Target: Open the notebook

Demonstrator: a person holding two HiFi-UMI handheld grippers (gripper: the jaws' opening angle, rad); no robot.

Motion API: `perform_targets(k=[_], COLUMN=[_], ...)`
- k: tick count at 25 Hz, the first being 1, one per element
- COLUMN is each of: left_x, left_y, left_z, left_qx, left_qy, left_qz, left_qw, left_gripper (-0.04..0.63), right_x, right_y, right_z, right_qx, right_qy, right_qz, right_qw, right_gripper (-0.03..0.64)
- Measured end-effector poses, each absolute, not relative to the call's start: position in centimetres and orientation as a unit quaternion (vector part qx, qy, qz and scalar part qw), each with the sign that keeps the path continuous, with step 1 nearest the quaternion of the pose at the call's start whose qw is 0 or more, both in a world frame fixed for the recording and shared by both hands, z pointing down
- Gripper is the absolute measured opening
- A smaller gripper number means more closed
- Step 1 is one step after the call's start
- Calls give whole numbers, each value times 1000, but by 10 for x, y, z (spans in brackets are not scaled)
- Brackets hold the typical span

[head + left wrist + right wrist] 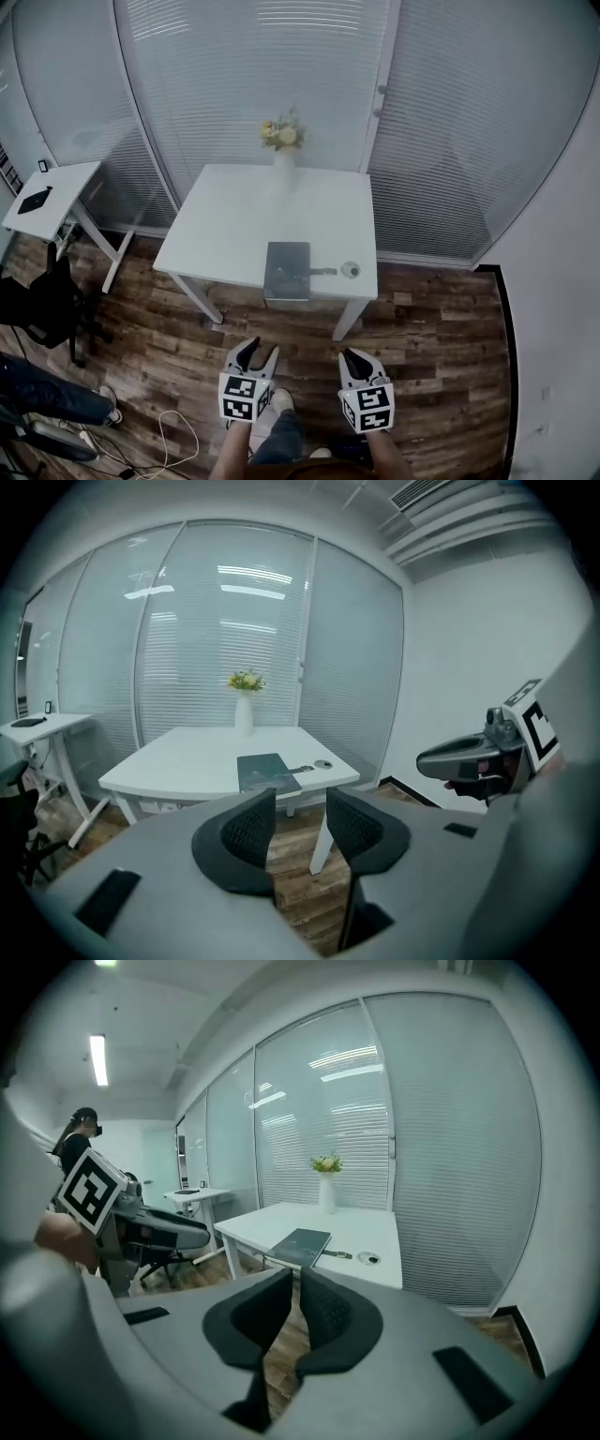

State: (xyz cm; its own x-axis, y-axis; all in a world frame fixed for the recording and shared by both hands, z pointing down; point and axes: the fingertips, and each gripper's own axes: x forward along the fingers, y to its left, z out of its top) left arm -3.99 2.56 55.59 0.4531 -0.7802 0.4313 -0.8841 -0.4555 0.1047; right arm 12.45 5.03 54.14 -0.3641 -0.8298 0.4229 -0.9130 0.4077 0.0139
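Observation:
A dark grey notebook (287,270) lies closed at the front edge of the white table (234,220), with a small strap sticking out of its right side. The left gripper view shows the notebook (267,772) beyond the jaws, and the right gripper view shows the notebook (302,1246) too. Both grippers hang over the wooden floor, well short of the table. My left gripper (262,349) is open and empty. My right gripper (357,357) has only a narrow gap between its jaws, with nothing in it.
A white vase of yellow flowers (283,142) stands at the table's far edge. A small round object (351,270) lies right of the notebook. A side desk (49,197), a black chair (42,305), floor cables (169,433) and a person's leg (47,394) are at the left.

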Motion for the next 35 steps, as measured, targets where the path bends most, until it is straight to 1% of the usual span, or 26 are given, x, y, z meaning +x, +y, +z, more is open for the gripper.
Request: perform_targets(k=[2, 3, 4, 5, 6, 12, 16, 20, 25, 35], left_x=[-41, -41, -39, -37, -35, -22, -11, 3, 27, 69], left_y=[-6, -21, -35, -47, -57, -97, -116, -123, -123, -126], left_z=[566, 571, 575, 580, 586, 626, 644, 657, 669, 689], left_qx=[841, 843, 845, 848, 851, 865, 874, 883, 889, 890], left_qy=[-486, -479, -472, -464, -455, -397, -363, -328, -281, -228], left_qz=[182, 192, 202, 211, 221, 278, 299, 317, 353, 390], left_qw=[155, 152, 149, 145, 142, 129, 119, 109, 77, 56], left_gripper=[183, 184, 186, 186, 186, 189, 190, 192, 192, 190], right_x=[119, 116, 114, 112, 110, 106, 108, 112, 115, 119], right_y=[22, 8, -5, -17, -26, -65, -77, -82, -89, -106], right_z=[550, 555, 559, 563, 568, 591, 605, 605, 607, 612], right_qx=[531, 530, 529, 529, 531, 543, 541, 555, 560, 557], right_qy=[-817, -817, -816, -814, -811, -792, -783, -776, -772, -777], right_qz=[123, 131, 137, 143, 147, 167, 179, 203, 214, 217], right_qw=[187, 187, 189, 194, 198, 225, 248, 220, 211, 197], right_gripper=[50, 73, 114, 141, 146, 127, 137, 134, 149, 149])
